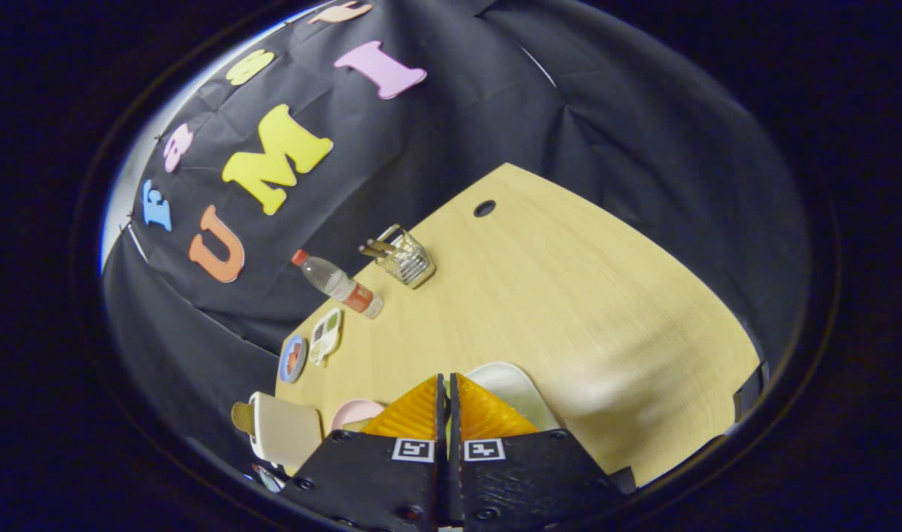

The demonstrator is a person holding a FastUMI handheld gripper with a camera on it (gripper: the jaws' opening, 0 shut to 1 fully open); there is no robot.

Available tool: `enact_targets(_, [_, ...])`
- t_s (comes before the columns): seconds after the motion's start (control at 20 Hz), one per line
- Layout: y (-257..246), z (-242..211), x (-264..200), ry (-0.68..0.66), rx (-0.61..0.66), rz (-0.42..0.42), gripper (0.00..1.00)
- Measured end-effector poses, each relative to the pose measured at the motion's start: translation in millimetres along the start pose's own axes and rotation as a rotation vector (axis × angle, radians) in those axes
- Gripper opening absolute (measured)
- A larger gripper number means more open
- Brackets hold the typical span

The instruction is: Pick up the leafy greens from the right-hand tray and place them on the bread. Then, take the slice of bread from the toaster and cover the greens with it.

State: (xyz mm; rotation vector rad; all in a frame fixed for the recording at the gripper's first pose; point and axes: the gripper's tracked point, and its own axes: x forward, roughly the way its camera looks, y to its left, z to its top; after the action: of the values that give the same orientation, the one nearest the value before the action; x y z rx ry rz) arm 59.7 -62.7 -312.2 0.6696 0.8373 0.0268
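The gripper is closed, its two fingers pressed together with nothing between them, held tilted above the pale wooden surface. Just beyond the fingertips lies a white rounded tray; beside that tray, on its toaster side, sits a pink round plate, mostly hidden by the fingers. The cream-coloured toaster stands just past the plate at the surface's edge, with a brownish slice of bread poking out of it. I cannot make out any leafy greens from here; whether they lie on the white tray behind the fingers, I cannot tell.

Further from the toaster along that edge stand a small blue dish, a white divided plate, a clear plastic bottle with a red cap and a wire basket.

My reading: the first step has not begun. Next, the gripper needs to level out, open, and come down over the white tray to find the greens.
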Motion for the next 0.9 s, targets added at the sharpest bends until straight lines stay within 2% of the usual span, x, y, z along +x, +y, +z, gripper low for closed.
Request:
enact_targets(0.3, [93.6,-12.7,-23.7,-0.054,-0.069,0.056,0.0])
enact_targets(0.65, [197.2,-94.6,25.1,0.016,-0.075,0.142,0.0])
enact_targets(0.9, [240.1,-148.5,61.9,0.066,-0.1,0.162,0.0])
